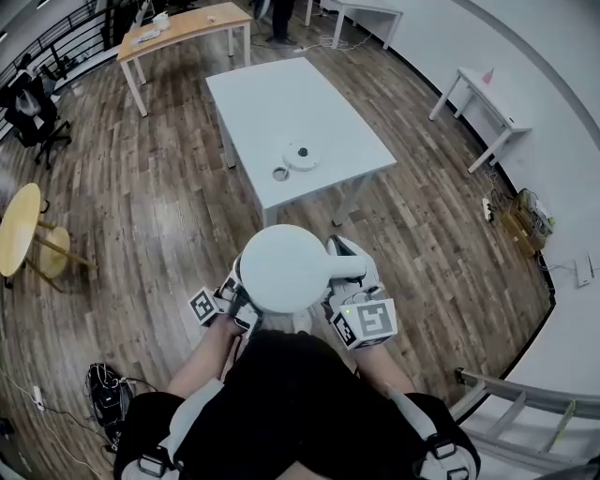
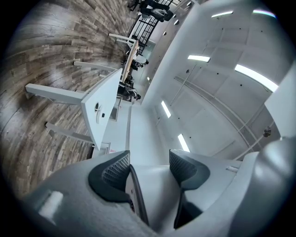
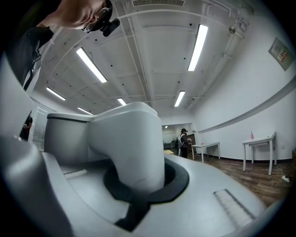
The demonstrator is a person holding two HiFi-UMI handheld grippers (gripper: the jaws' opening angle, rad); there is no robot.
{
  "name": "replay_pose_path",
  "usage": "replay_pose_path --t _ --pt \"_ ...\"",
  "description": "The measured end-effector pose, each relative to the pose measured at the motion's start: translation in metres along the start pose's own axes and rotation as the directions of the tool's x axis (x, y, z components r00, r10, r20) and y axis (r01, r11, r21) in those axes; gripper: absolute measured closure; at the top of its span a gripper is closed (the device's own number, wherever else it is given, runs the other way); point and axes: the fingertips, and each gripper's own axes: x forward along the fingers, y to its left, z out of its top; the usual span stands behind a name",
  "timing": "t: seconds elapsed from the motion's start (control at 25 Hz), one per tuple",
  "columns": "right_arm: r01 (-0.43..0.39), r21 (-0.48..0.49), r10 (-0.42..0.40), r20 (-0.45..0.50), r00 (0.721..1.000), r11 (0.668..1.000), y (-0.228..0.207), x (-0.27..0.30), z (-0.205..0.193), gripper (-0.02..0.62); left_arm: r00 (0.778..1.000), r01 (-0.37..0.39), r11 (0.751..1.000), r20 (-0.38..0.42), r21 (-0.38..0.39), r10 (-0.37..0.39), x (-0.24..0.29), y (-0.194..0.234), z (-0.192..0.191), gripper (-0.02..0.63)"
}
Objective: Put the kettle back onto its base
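**Head view.** Low in the middle of the frame: a white kettle [image 1: 281,270], lid up, carried over the wood floor [image 1: 169,206] and well apart from the bench [image 1: 272,94] higher in the frame. On that white bench, near its lower edge: the round base [image 1: 302,156], bare on top, with a small ring-shaped thing [image 1: 280,173] just beside it at lower left. At the kettle's right: the right tongs [image 1: 354,277], clamped on the handle [image 1: 345,267]. At the kettle's left edge: the left tongs [image 1: 234,305], tips tucked under the body. Farther off: a wooden table [image 1: 183,23] at upper left, a round yellow table [image 1: 19,230] at the left edge, a small white table [image 1: 483,98] at upper right.

**Left gripper view.** Low in the frame: the left tongs [image 2: 149,169], held partway apart and clamped on a white part of the kettle [image 2: 155,194] filling the gap between the ribbed pads. Along the left pad: a thin dark seam. Beyond, at centre left and tipped on edge in the frame: the bench [image 2: 104,99] over the floor [image 2: 41,69].

**Right gripper view.** Low in the middle: the right tongs [image 3: 144,185], clamped tight, black pads wrapped round the thick white handle [image 3: 129,143]. To the left: the kettle [image 3: 64,139] body. Far off at centre right: a person [image 3: 183,139] standing. Toward the right edge: two white side tables [image 3: 259,139] on the wood floor.
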Motion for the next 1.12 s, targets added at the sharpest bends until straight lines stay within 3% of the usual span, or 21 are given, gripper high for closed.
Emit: replay_pose_path --t 0.28,0.6,0.84,1.12 --pt "-0.011 -0.027 0.012 0.04 0.999 1.0 -0.063 0.04 0.012 0.591 0.999 0.042 0.999 -0.004 0.03 -0.042 0.078 0.019 0.005 0.341" --pt "-0.022 -0.013 0.023 0.041 0.999 1.0 -0.132 0.06 0.009 0.591 1.0 0.018 0.998 0.021 0.061 -0.02 0.132 0.052 -0.008 0.342" --pt "-0.036 -0.008 0.037 0.052 0.998 0.999 -0.159 0.079 0.009 0.591 0.998 0.017 0.997 0.052 0.07 -0.02 0.159 0.061 -0.006 0.341" --pt "-0.05 0.031 0.048 0.041 0.998 0.998 -0.163 0.101 -0.002 0.591 0.998 -0.014 0.997 0.06 0.082 0.009 0.164 0.066 0.013 0.342"
